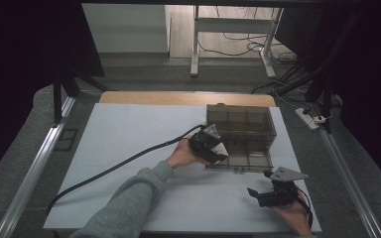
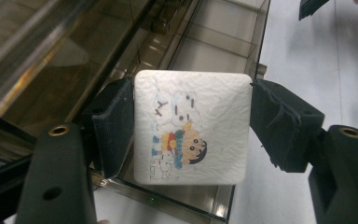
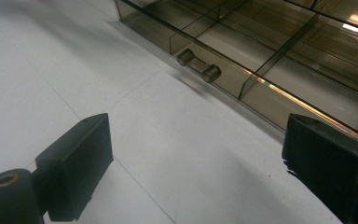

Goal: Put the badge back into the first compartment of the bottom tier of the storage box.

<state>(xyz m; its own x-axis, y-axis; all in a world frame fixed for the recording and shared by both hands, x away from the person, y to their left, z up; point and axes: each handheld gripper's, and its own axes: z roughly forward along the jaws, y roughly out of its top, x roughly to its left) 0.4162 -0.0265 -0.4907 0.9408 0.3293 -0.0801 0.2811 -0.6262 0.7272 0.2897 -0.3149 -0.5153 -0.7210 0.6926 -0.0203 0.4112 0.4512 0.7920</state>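
– Progress? Left gripper (image 2: 192, 128) clamps a white square paper-wrapped packet with a cartoon print (image 2: 193, 126) over the smoked clear plastic drawer box (image 1: 243, 139), open drawer at three o'clock of the hand. Placing probably remains.

– Orientation?

– Roughly square, no clear long axis; print faces camera. Right gripper (image 3: 196, 172), at five o'clock, jaws apart, empty.

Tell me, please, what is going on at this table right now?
A person is working with handheld tongs in each hand at a white table. The left tongs are shut on a white square pad printed with a cartoon figure, holding it over the pulled-out drawer of a smoky clear box. The right tongs are open with nothing between them, off to the side facing the drawer's handle.
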